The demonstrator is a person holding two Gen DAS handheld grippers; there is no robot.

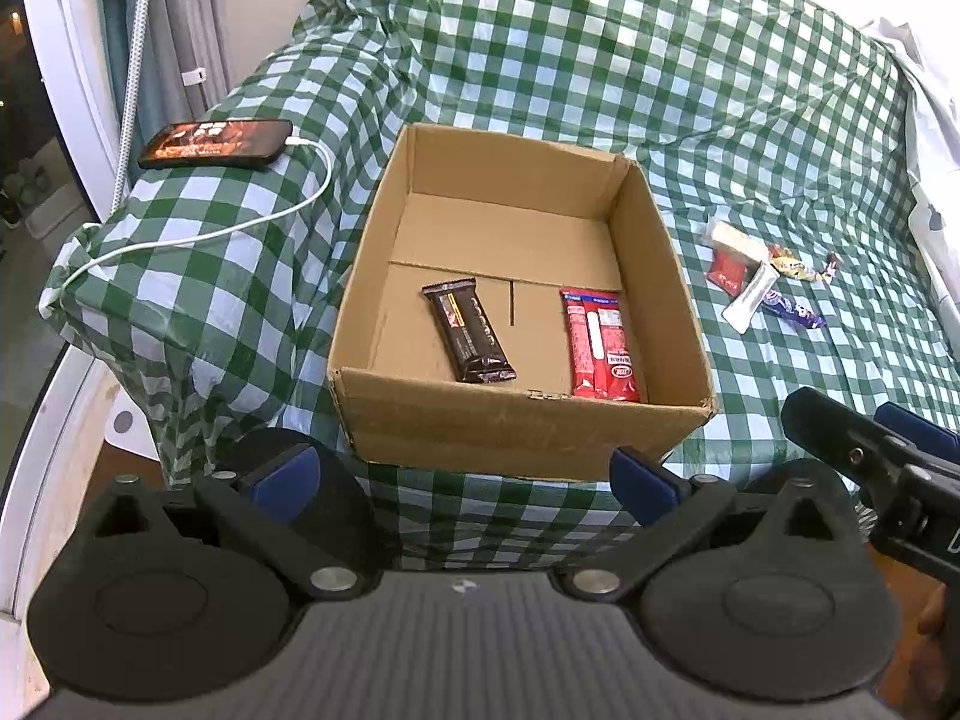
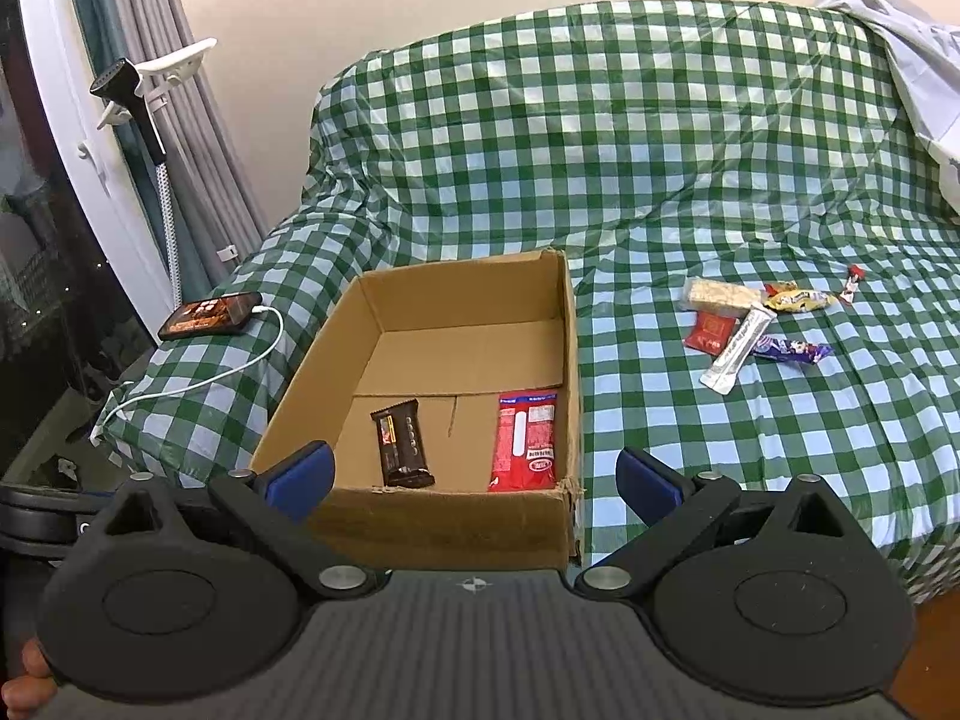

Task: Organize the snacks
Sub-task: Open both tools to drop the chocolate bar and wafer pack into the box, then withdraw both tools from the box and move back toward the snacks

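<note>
An open cardboard box (image 1: 672,276) (image 2: 570,372) sits on a green checked cloth. Inside lie a dark brown bar (image 1: 468,330) (image 2: 402,441) and a red packet (image 1: 600,345) (image 2: 525,441). To its right lies a small pile of several snacks: a pale cereal bar (image 2: 720,294), a red sachet (image 2: 711,333), a white stick pack (image 2: 735,351) (image 1: 750,297), a purple bar (image 2: 792,351) (image 1: 792,309) and a yellow candy (image 2: 795,300). My left gripper (image 1: 462,474) is open and empty, in front of the box. My right gripper (image 2: 474,480) is open and empty, at the box's near wall.
A phone (image 1: 216,144) (image 2: 210,315) on a white charging cable (image 1: 198,237) lies left of the box near the cloth's edge. Curtains (image 2: 180,120) and a white frame stand at the left. A white sheet (image 2: 918,60) lies at the far right.
</note>
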